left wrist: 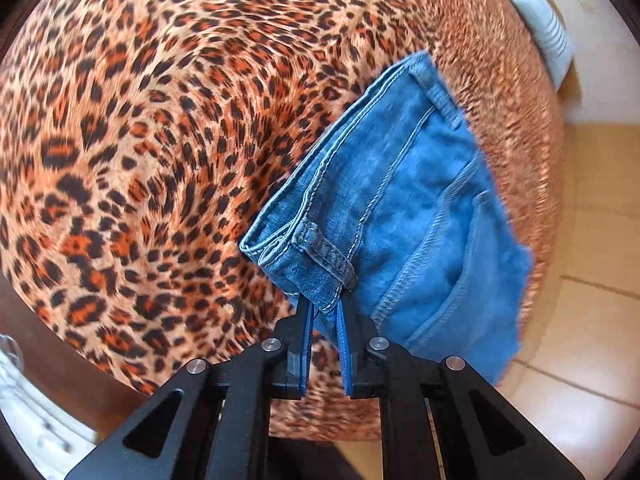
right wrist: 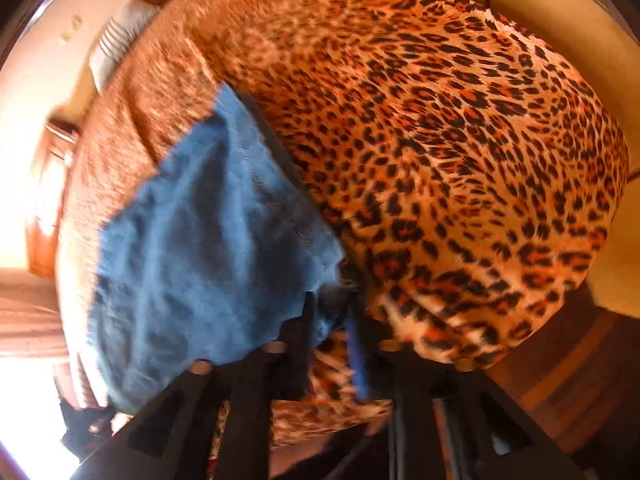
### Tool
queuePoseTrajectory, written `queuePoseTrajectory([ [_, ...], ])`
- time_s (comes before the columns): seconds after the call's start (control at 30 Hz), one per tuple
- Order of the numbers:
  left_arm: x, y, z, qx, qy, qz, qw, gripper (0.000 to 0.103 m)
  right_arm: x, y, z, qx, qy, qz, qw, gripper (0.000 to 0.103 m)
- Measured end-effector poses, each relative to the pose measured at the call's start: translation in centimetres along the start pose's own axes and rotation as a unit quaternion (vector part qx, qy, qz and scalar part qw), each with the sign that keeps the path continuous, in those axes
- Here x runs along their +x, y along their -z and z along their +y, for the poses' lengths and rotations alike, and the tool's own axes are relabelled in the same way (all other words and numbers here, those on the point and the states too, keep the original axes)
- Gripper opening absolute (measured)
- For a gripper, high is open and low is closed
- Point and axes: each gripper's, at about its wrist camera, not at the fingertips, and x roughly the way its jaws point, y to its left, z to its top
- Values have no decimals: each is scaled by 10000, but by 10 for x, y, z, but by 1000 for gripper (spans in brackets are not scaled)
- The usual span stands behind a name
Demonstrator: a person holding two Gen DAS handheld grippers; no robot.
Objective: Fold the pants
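Folded blue jeans (left wrist: 400,208) lie on a leopard-print bed cover (left wrist: 140,140), near its right edge. My left gripper (left wrist: 324,312) is shut on the near corner of the waistband, just below a belt loop. In the blurred right wrist view the same jeans (right wrist: 200,240) spread to the left over the leopard cover (right wrist: 460,160). There my right gripper (right wrist: 330,312) has a thick bunch of denim filling the gap between its fingers, and both pads seem to press on it. The jeans' far end is lost in blur.
Beige floor tiles (left wrist: 592,280) run along the bed's right side. A white ribbed object (left wrist: 548,36) stands past the far corner, also in the right wrist view (right wrist: 116,36). Wooden furniture (right wrist: 52,200) stands at the left, and the dark bed frame (right wrist: 560,360) shows under the cover.
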Motion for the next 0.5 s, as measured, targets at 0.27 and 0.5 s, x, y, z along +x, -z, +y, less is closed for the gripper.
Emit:
queuePoseTrajectory([
  [0.27,4,-9,-7,97,-3,97,9999,12,14,13,1,530,-641,108,9965,65],
  [0.5,21,0,-4,560,-668,227,9959,17,5,-1,17,112,-114,-62,9999,21],
])
